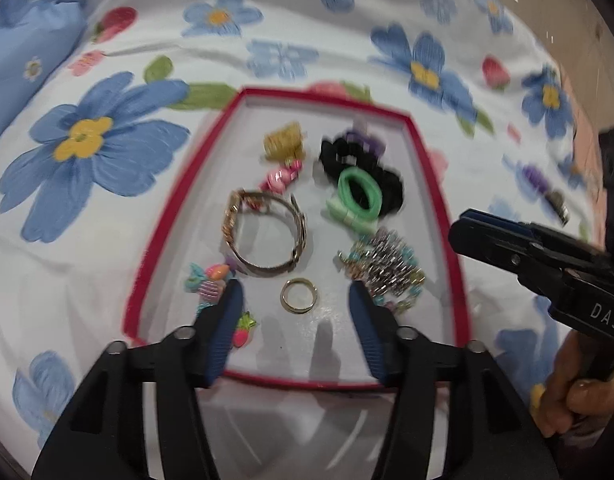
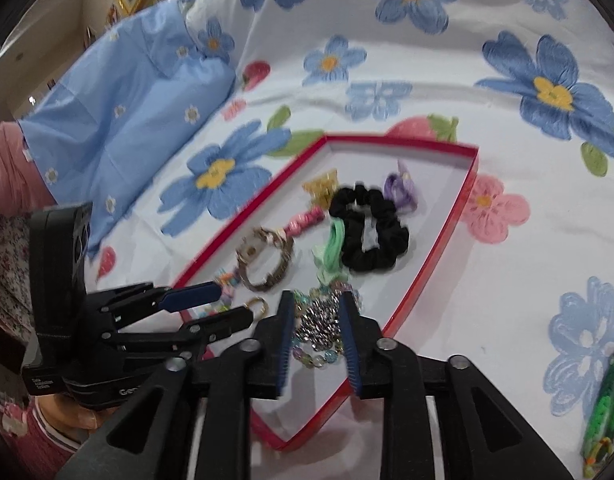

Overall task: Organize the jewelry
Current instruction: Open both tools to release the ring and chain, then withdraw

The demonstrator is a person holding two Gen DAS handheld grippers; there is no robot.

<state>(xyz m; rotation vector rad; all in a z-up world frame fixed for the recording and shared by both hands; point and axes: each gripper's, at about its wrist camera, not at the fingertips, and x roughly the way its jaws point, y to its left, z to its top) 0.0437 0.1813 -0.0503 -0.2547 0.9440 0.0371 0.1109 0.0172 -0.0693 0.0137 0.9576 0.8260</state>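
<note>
left gripper (image 1: 295, 292): jaws spread wide, nothing between the pads; the blue fingertips (image 1: 231, 300) hang over the near end of the tray, one on each side of a small gold ring (image 1: 299, 295) lying flat on the tray floor and not touching it.
right gripper (image 2: 317, 312): jaws partly apart, gripping nothing; below and between them lies a silver chain bracelet with pastel beads (image 2: 319, 328), and whether the pads touch it cannot be told.
red-rimmed tray (image 1: 439, 184): shallow, white inside, set on the bedspread; holds all items below.
gold watch (image 1: 267, 236): left of centre, band curled in a loop, just beyond the ring.
pink clip (image 1: 281, 176): just beyond the watch.
gold claw clip (image 1: 283, 144): far left part of the tray.
black scrunchie (image 1: 363, 168): far right part, with a mint green hair tie (image 1: 357, 196) overlapping its near edge and a purple piece (image 2: 401, 190) at its far edge.
colourful fish-shaped clips (image 1: 209, 280): at the left rim, beside the left finger; a strawberry-like charm (image 1: 243, 330) nearer still.
white bedspread with blue flowers (image 1: 95, 148): under the tray.
blue pillow (image 2: 127, 112): far left.
green braided item (image 2: 603, 412): on the bedspread, well apart from the tray, to the right.
</note>
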